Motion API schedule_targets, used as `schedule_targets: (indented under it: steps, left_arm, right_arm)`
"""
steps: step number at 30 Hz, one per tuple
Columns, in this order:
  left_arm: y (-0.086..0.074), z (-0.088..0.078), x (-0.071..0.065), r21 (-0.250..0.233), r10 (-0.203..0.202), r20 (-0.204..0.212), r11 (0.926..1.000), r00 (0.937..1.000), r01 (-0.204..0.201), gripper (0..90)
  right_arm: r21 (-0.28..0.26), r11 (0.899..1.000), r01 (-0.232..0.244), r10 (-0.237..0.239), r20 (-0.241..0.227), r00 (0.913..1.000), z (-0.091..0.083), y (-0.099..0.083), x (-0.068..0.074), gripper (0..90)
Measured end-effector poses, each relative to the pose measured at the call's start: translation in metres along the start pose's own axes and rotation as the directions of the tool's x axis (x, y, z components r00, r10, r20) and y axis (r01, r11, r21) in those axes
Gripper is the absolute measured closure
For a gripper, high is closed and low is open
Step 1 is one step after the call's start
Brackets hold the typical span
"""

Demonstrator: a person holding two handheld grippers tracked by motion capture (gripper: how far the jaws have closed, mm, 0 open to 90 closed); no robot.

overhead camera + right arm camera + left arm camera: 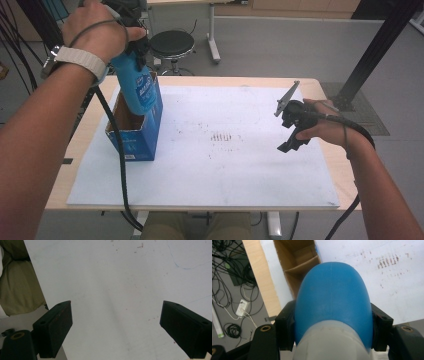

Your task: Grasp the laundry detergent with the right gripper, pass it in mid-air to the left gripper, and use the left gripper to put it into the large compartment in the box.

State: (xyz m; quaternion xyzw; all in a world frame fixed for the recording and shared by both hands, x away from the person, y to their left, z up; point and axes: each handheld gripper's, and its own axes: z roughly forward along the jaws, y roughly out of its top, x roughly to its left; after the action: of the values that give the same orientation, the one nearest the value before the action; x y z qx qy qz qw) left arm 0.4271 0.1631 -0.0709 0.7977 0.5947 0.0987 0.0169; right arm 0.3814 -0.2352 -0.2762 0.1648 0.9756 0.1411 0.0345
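Note:
A blue plastic bottle (138, 87) hangs bottom-down over the open blue cardboard box (145, 134) at the left of the table, its lower end just inside the box's top. My left gripper (131, 35) is shut on the bottle's upper part. In the left gripper view the bottle (333, 302) sits between the two black pads (284, 327), with the box's brown inside (298, 263) beyond it. My right gripper (292, 131) hovers over the right side of the white sheet (225, 165), jaws wide apart and nothing between the pads (56, 327).
The white sheet (120, 285) covers most of the wooden table (320, 85) and carries a patch of small dark marks (222, 137). A black stool (172, 45) stands behind the table. Cables (227, 282) lie on the floor to the left.

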Motion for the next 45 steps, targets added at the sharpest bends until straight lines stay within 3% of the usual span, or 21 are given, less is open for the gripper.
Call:
schedule_targets:
  steps: [18,28,45]
  left_arm:
    - [0.003,0.011,0.024,0.009,-0.108,-0.023,0.9941,0.9939,0.108,37.3]
    - [0.004,0.025,0.032,0.02,-0.129,-0.054,0.9913,0.9902,0.13,37.4]
    - [0.002,0.058,0.038,0.03,-0.134,-0.051,0.9903,0.9896,0.136,37.6]
  right_arm:
    - [-0.001,1.0,-0.009,0.009,-0.01,0.9999,0.005,-0.001,-0.003,11.2]
    - [0.0,1.0,-0.028,0.028,-0.01,0.9996,0.008,-0.006,-0.003,11.1]
    - [-0.009,0.999,-0.045,0.045,-0.007,0.999,0.01,-0.009,-0.004,11.1]
